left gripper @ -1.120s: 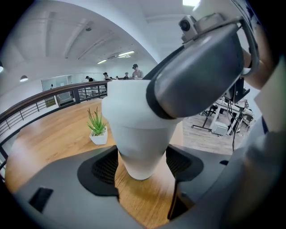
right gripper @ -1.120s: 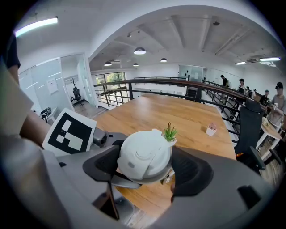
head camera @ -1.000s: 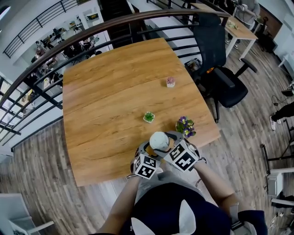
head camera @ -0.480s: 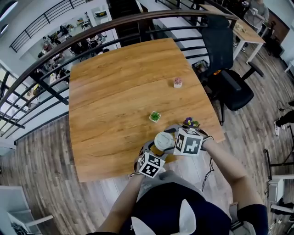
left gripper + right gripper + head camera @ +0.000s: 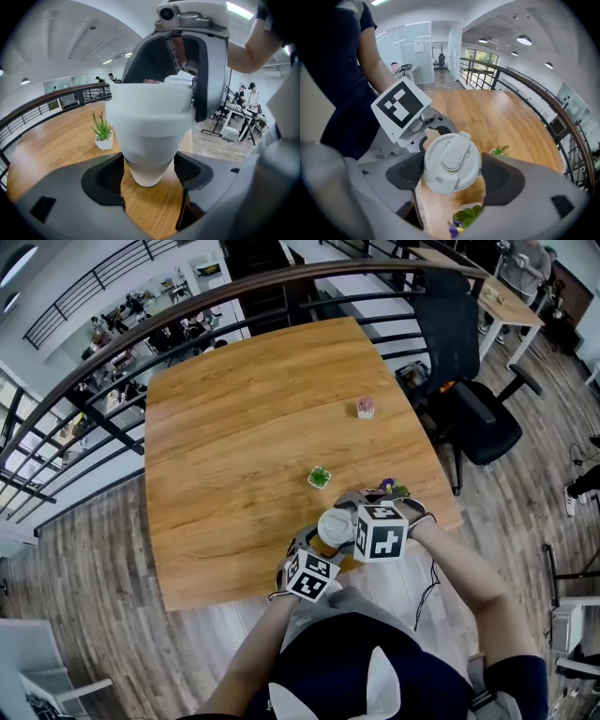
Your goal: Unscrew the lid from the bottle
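A white bottle (image 5: 330,532) with a white flip-top lid (image 5: 452,161) stands upright near the wooden table's front edge. My left gripper (image 5: 314,545) comes in from the near side, shut on the bottle's tapered lower body (image 5: 149,154), one pad pressing on each side. My right gripper (image 5: 345,519) reaches in from the right at the top. The lid sits between its pads (image 5: 405,173), and the jaws are opening, with a thin gap at the right pad. From the left gripper view the right gripper (image 5: 187,56) arches over the bottle's top.
On the table (image 5: 244,427) stand a small green plant (image 5: 320,477), a purple-flowered plant (image 5: 389,488) just right of my right gripper, and a pink potted plant (image 5: 366,407) farther back. A black office chair (image 5: 469,399) is off the right edge. A railing curves behind.
My right gripper has swung from the bottle's near right side round to its right, turning about the lid. The left gripper and the bottle have stayed in place.
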Demonstrator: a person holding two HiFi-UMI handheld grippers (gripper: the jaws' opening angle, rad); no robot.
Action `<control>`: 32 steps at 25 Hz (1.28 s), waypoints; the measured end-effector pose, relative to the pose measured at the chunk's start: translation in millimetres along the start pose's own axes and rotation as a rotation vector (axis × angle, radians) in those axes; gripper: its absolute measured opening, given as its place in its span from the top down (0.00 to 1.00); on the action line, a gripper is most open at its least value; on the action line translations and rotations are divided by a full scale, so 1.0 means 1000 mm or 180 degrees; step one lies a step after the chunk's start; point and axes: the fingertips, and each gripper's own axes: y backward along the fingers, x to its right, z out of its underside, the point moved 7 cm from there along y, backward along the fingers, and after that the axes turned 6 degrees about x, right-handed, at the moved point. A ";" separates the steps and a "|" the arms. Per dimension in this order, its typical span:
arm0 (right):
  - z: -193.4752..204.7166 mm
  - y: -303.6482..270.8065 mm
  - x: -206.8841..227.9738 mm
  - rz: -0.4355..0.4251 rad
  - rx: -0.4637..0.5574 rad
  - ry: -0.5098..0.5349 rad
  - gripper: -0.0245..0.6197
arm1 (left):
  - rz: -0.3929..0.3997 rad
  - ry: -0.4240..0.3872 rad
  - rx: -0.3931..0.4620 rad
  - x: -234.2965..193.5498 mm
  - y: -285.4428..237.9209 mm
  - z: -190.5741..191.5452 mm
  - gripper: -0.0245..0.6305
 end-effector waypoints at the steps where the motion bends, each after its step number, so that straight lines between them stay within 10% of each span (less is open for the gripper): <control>1: 0.000 0.001 -0.001 0.0104 0.0090 -0.0070 0.35 | 0.0001 0.0001 0.0000 0.000 0.000 0.000 0.45; 9: -0.008 0.025 -0.008 0.1337 0.1103 -0.1445 0.34 | -0.0011 0.0033 0.0010 -0.001 0.001 -0.001 0.45; 18: 0.006 0.000 -0.027 0.2099 0.1320 -0.2510 0.36 | -0.0010 0.0047 0.0022 -0.001 0.003 -0.002 0.46; 23: 0.006 -0.003 -0.027 0.2136 0.1353 -0.2543 0.35 | -0.0004 0.0053 0.0018 -0.001 0.002 -0.002 0.46; 32: 0.011 -0.001 -0.017 0.1412 0.1236 -0.1965 0.36 | 0.0014 0.0067 0.0024 -0.002 0.002 -0.001 0.46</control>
